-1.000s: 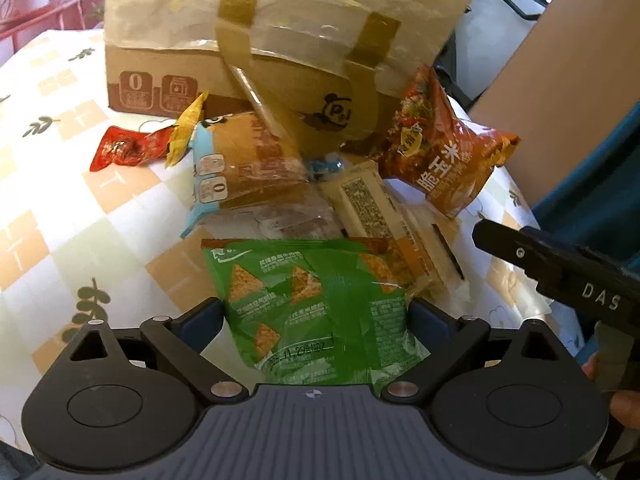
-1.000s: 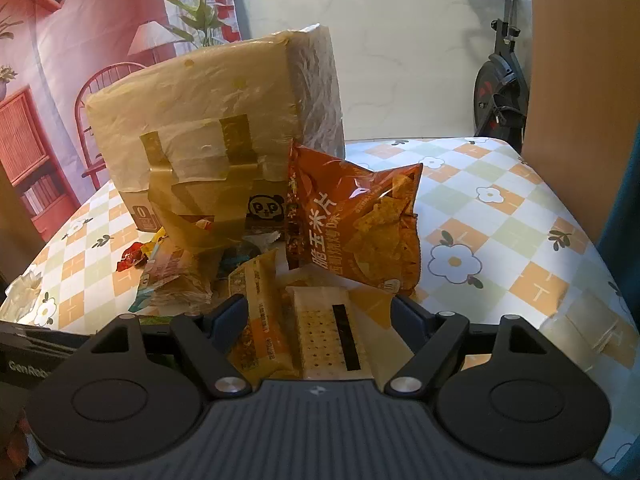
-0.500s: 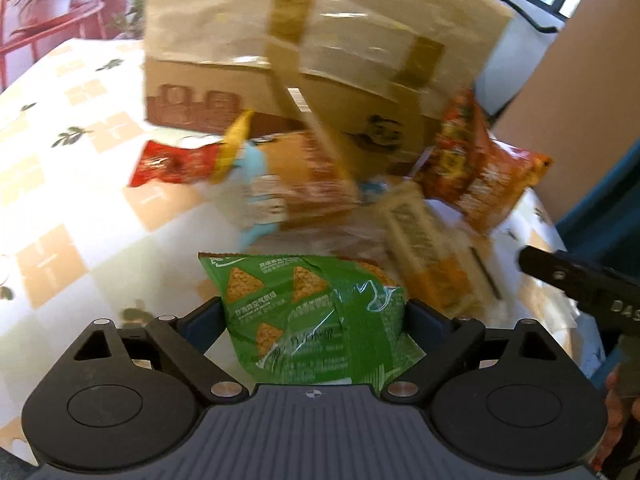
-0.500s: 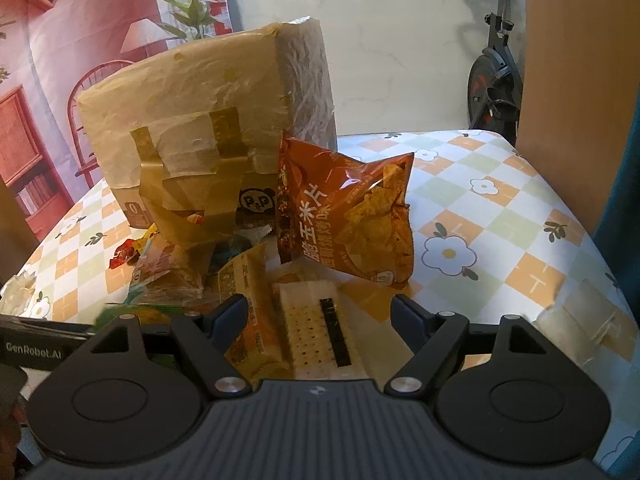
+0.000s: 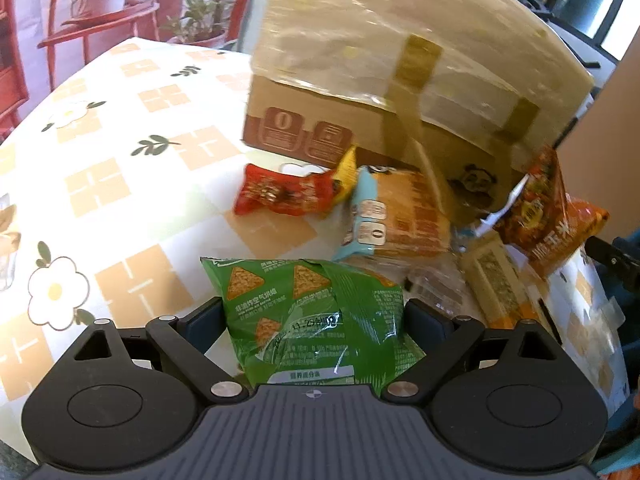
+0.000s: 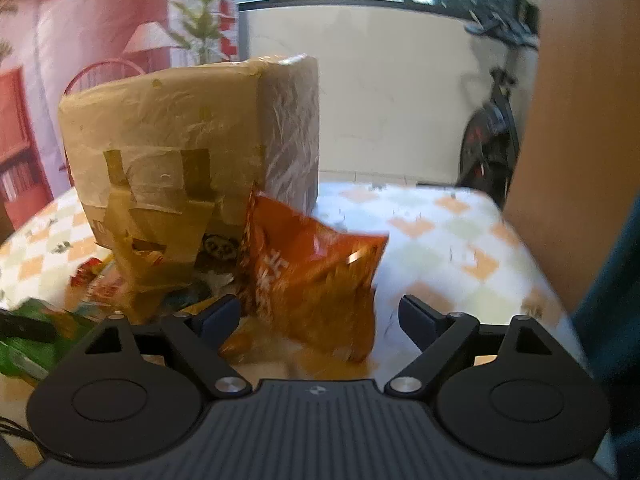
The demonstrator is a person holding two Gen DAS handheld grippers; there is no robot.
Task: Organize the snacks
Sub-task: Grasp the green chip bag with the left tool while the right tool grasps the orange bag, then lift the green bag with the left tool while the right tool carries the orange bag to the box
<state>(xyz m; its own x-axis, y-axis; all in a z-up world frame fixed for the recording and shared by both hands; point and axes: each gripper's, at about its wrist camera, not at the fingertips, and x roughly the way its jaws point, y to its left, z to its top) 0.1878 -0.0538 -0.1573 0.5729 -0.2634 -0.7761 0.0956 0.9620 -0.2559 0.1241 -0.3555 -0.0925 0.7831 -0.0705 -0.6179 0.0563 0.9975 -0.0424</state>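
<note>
A green chip bag (image 5: 304, 292) sits between the fingers of my left gripper (image 5: 314, 316), which is shut on it just above the flowered tablecloth (image 5: 132, 200). Behind it lie a red packet (image 5: 280, 196), a blue-edged bread pack (image 5: 400, 216) and a cracker pack (image 5: 496, 280). An orange chip bag (image 6: 312, 268) leans against the taped cardboard box (image 6: 180, 128). My right gripper (image 6: 320, 312) is opening. The orange bag's lower part stands between its jaws, with a gap on the right side. The green bag (image 6: 24, 344) shows at the far left of the right wrist view.
The big box (image 5: 400, 60), wrapped in plastic and tape, stands at the back of the snack pile. A brown board (image 6: 568, 160) rises at the table's right edge. An exercise bike (image 6: 488, 136) stands beyond the table. Open tablecloth (image 6: 440, 248) lies right of the orange bag.
The left gripper has swung left with the green bag staying between its fingers. The right gripper has shifted toward the orange bag; the cracker packs have dropped out of its view.
</note>
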